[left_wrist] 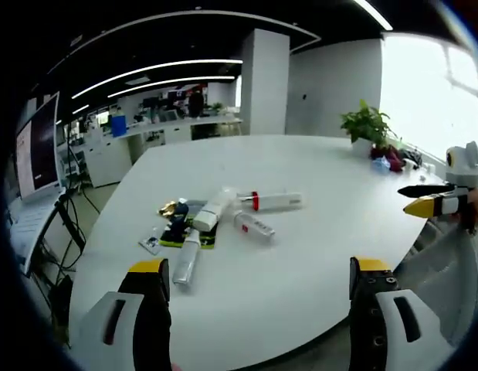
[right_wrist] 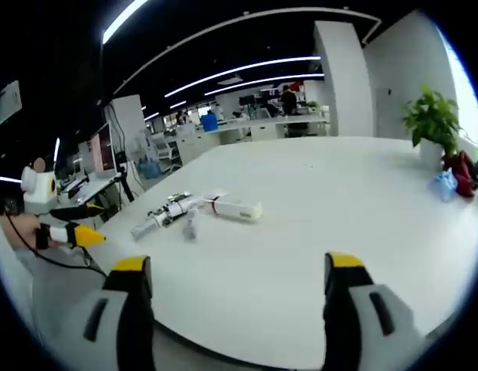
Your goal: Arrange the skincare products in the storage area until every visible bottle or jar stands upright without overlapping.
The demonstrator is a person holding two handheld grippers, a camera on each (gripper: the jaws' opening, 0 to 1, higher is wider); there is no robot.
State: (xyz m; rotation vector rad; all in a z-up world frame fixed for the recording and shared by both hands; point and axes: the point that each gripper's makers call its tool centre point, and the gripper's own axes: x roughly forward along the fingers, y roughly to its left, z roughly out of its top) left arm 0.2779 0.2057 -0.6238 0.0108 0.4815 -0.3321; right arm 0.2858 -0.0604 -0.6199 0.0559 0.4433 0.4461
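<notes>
The white table (left_wrist: 316,232) carries the whole workspace; its near edge curves below both grippers. A potted plant (left_wrist: 367,124) stands at the far edge, well apart from the work and not part of it.

The skincare products (left_wrist: 215,220) lie in a loose cluster toward the left gripper's side of the table. All visible items rest on their sides, several touching or crossing, so no part of the required upright arrangement is judged complete. The largest item, a white tube with a red band (left_wrist: 269,202), lies flat at the cluster's far side. A white bottle (left_wrist: 186,263) lies nearest the left gripper. Small dark and yellow-green packets (left_wrist: 177,230) sit beneath or beside the bottles (exact contact cannot be resolved).

The left gripper (left_wrist: 254,309) hangs short of the table edge, jaws spread wide and empty, aimed at the cluster, presumably ready for a first pick. The right gripper (right_wrist: 235,309) is likewise wide and empty, held back from the products.
</notes>
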